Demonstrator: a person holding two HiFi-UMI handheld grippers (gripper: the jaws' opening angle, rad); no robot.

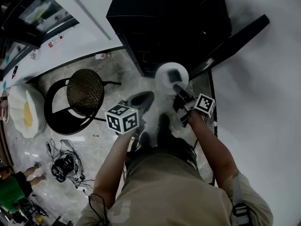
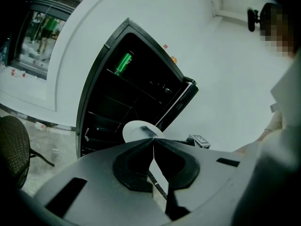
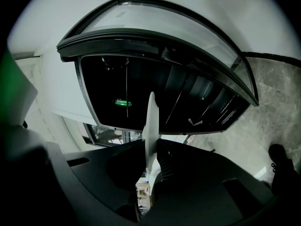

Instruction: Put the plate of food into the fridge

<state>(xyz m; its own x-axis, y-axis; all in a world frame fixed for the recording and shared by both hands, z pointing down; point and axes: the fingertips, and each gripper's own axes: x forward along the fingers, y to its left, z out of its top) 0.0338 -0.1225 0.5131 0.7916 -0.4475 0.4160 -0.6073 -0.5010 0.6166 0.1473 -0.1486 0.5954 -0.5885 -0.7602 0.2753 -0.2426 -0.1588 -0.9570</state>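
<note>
A round white plate [image 1: 165, 77] hangs level in front of the open black fridge [image 1: 160, 27]. My right gripper [image 1: 178, 86] is shut on its near rim. In the right gripper view the plate [image 3: 150, 121] shows edge-on between the jaws, facing the fridge's dark shelves [image 3: 197, 98] and a green can [image 3: 122, 102]. A dark patch sits on the plate; I cannot tell whether it is food. My left gripper [image 1: 141, 99] hovers left of the plate, shut and holding nothing. In the left gripper view the plate [image 2: 137, 130] is just beyond the closed jaws [image 2: 153, 141].
The fridge door [image 1: 235, 39] swings out to the right, along a white wall. A round wicker chair [image 1: 84, 92] stands on the marble floor at left, with a white seat [image 1: 26, 111] beyond it. Cables and a small device [image 1: 65, 165] lie lower left, near a person in green [image 1: 14, 192].
</note>
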